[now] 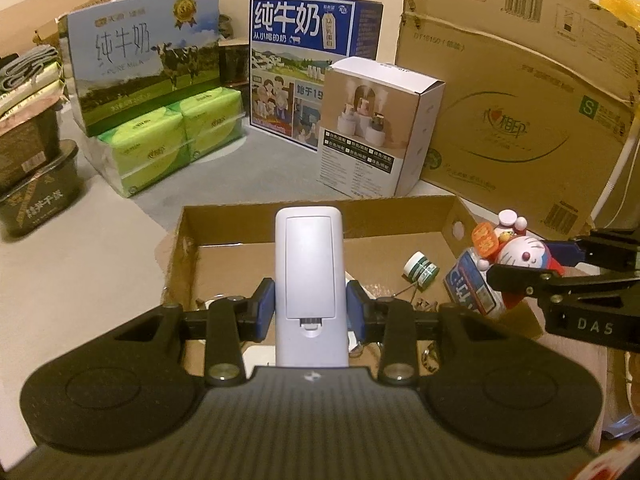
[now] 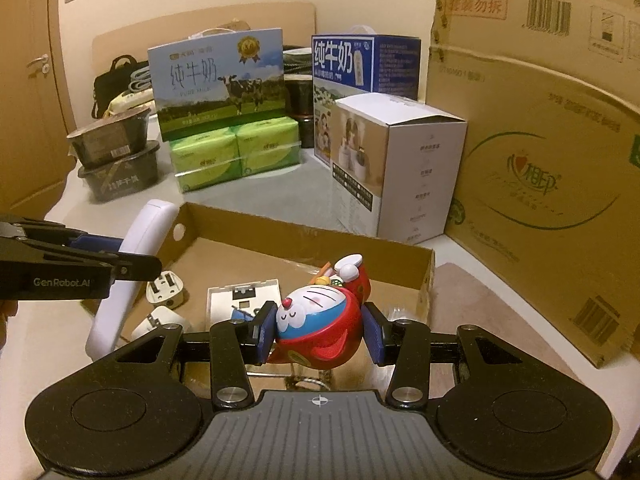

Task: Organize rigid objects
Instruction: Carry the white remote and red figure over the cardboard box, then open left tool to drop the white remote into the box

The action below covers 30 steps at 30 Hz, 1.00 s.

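My left gripper (image 1: 310,314) is shut on a white remote control (image 1: 309,280), held back side up over the shallow cardboard tray (image 1: 320,210). The remote also shows in the right wrist view (image 2: 132,268), held by the left gripper (image 2: 120,256). My right gripper (image 2: 320,332) is shut on a red and blue Doraemon figure (image 2: 320,320) above the tray (image 2: 312,232). In the left wrist view the figure (image 1: 520,256) and right gripper (image 1: 532,266) hang over the tray's right side. In the tray lie white plugs (image 2: 166,288), a white wall plate (image 2: 240,300), a small green-white jar (image 1: 420,268) and a blue-labelled pack (image 1: 468,284).
Behind the tray stand a white humidifier box (image 1: 380,128), two milk cartons (image 1: 144,60) (image 1: 300,60), green tissue packs (image 1: 172,136) and stacked dark bowls (image 1: 36,168). A large cardboard box (image 1: 520,92) stands at the right. A door (image 2: 36,80) is at far left.
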### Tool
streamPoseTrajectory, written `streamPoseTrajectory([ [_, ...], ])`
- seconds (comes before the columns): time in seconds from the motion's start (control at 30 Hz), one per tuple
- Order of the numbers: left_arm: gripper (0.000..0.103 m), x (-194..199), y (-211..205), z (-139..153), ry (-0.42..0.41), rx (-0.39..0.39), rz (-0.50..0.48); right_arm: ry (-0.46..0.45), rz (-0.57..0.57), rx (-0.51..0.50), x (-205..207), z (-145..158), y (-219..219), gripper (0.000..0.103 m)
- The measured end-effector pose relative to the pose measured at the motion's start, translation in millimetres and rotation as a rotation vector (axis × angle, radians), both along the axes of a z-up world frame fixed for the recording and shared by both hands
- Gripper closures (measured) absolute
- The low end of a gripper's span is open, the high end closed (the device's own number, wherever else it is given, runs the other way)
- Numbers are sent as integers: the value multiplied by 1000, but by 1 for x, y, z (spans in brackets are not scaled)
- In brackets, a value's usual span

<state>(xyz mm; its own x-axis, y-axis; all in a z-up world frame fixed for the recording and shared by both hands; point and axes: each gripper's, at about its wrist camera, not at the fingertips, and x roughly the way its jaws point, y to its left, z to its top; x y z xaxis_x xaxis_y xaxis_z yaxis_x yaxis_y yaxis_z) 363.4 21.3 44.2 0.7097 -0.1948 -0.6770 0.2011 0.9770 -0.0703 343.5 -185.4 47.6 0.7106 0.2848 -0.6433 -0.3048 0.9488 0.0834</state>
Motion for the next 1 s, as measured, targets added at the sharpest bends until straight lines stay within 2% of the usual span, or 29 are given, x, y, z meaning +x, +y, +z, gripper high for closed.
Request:
streamPoseTrajectory([
  [0.43,69,39,3,-22,66,-39,45,31,31,-17,35,-13,3,58],
  [1.0,69,71,12,-46,121,-71,112,69,32,-20,65,-32,3,58],
])
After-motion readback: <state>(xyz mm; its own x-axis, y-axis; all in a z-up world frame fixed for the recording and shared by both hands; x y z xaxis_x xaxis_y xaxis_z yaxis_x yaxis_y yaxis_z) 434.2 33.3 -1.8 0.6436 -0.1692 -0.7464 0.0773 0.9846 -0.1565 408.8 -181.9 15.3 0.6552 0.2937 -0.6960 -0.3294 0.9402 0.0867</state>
